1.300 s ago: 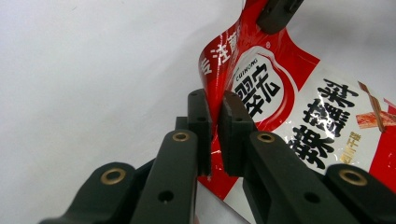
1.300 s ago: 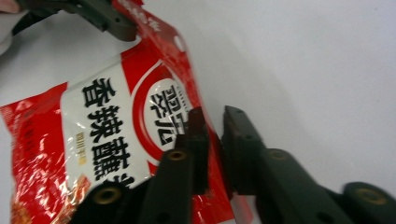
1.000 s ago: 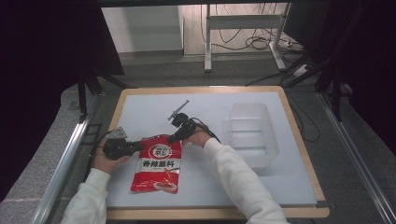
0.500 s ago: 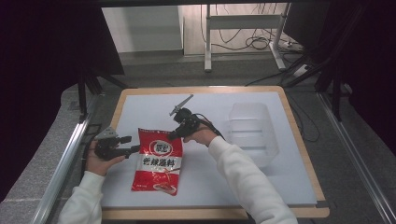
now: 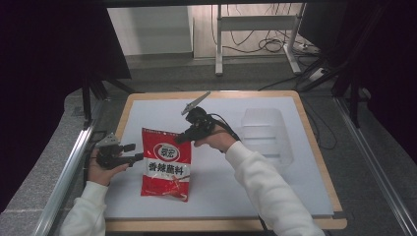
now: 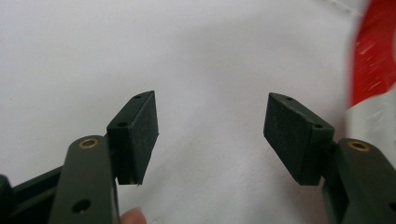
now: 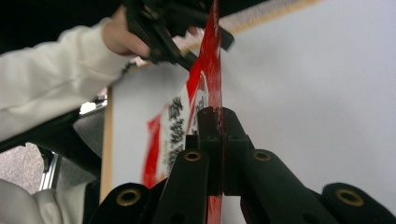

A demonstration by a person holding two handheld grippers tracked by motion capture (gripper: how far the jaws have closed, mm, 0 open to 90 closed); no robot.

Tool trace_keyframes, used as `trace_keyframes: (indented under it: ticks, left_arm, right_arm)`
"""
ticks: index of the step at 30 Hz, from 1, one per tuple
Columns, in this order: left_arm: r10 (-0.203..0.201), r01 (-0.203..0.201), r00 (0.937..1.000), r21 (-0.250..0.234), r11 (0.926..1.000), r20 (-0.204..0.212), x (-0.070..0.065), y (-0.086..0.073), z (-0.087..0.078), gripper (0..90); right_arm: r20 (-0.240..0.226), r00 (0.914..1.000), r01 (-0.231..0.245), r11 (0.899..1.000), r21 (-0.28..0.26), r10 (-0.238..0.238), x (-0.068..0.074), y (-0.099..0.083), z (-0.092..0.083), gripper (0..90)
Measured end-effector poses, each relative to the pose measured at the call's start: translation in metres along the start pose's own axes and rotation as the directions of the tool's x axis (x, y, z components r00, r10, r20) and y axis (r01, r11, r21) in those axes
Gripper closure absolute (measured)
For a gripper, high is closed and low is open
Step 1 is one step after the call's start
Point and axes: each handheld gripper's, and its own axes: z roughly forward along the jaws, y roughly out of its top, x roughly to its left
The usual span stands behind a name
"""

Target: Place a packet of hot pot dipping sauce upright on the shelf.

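A red seasoning packet point(image 5: 166, 164) with white and black print hangs over the white mat point(image 5: 236, 196), held up by its top right corner. My right gripper point(image 5: 180, 139) is shut on that corner. In the right gripper view the packet's edge point(image 7: 211, 60) runs straight up out of the closed jaws point(image 7: 219, 116). My left gripper point(image 5: 135, 151) sits just left of the packet, apart from it. Its jaws have just been opening and now stand wide point(image 6: 212, 126) with only bare mat between them. The packet point(image 6: 373, 60) shows at that view's right edge.
A clear plastic container point(image 5: 263, 132) stands on the right part of the mat. A wooden board rim point(image 5: 314, 147) frames the mat. A metal rail point(image 5: 69, 167) runs along the left. Desk legs and cables point(image 5: 255, 44) lie beyond the far edge.
The left gripper's jaws have let go of the packet's left edge and spread wide. The right gripper has risen with the packet's top corner, so the packet now stands taller.
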Motion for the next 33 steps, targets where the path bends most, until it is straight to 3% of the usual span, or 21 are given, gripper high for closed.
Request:
trace_keyframes:
  ticks: [5,11,17,24,33]
  left_arm:
    - [-0.003,0.003,1.0,-0.004,1.0,0.001,0.0,0.0,-0.001,34.7]
    - [0.001,-0.001,1.0,0.019,0.9998,0.007,-0.001,0.0,0.002,34.4]
    - [0.004,-0.004,0.9999,0.034,0.9994,0.01,-0.003,0.0,0.005,34.3]
    - [0.013,-0.013,0.9998,0.047,0.9988,0.012,-0.003,0.0,0.007,34.1]
    - [0.009,-0.01,0.9998,0.058,0.9983,0.016,-0.004,0.0,0.009,33.9]
  right_arm:
    - [-0.004,0.999,0.045,0.999,-0.023,-0.045,0.015,0.011,-0.014,89.0]
    - [0.031,0.9949,0.098,0.995,-0.034,-0.096,0.032,0.024,-0.038,89.1]
    - [0.061,0.9929,0.105,0.994,-0.042,-0.102,0.029,0.028,-0.053,89.1]
    - [0.09,0.993,0.082,0.995,-0.052,-0.077,0.021,0.02,-0.078,89.1]
    - [0.119,0.9884,0.101,0.994,-0.049,-0.095,0.022,0.017,-0.103,89.1]
